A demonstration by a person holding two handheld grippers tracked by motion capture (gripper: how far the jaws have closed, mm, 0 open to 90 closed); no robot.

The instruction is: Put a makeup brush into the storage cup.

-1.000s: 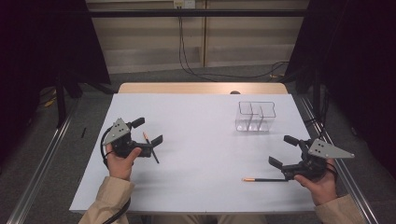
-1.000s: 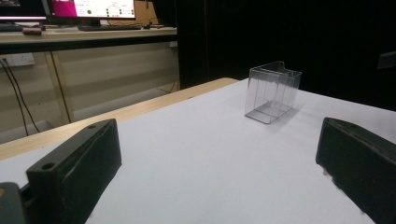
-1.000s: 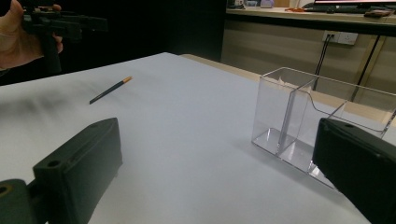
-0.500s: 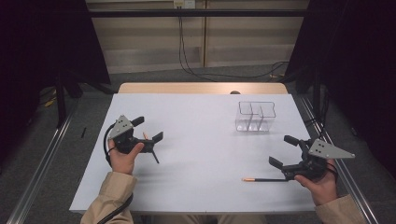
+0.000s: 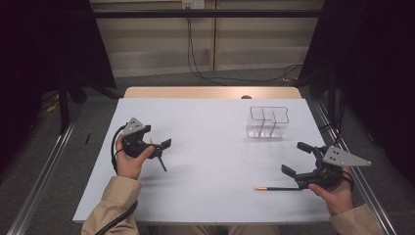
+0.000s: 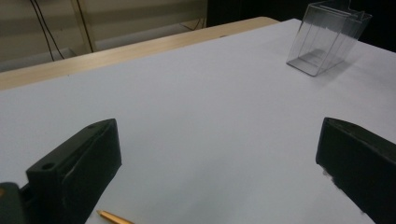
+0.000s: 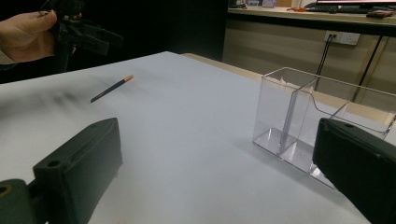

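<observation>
Both hand-held grippers were open and empty. The left hand-held gripper (image 5: 157,147) hovered over the left side of the white worktop (image 5: 210,122), jaws spread wide, with a dark pencil (image 5: 161,163) lying just beside and under it; its orange end (image 6: 114,217) showed at the bottom of the left gripper view, so the pose looked like a reach for it. The right hand-held gripper (image 5: 296,160) sat low near the worktop's front right, jaws also spread wide, touching nothing, a second pencil (image 5: 277,188) lying close beside its lower jaw. A clear two-compartment holder (image 5: 268,122) stood upright and empty at the far right, well apart from both pencils, probably placed there to receive them.
</observation>
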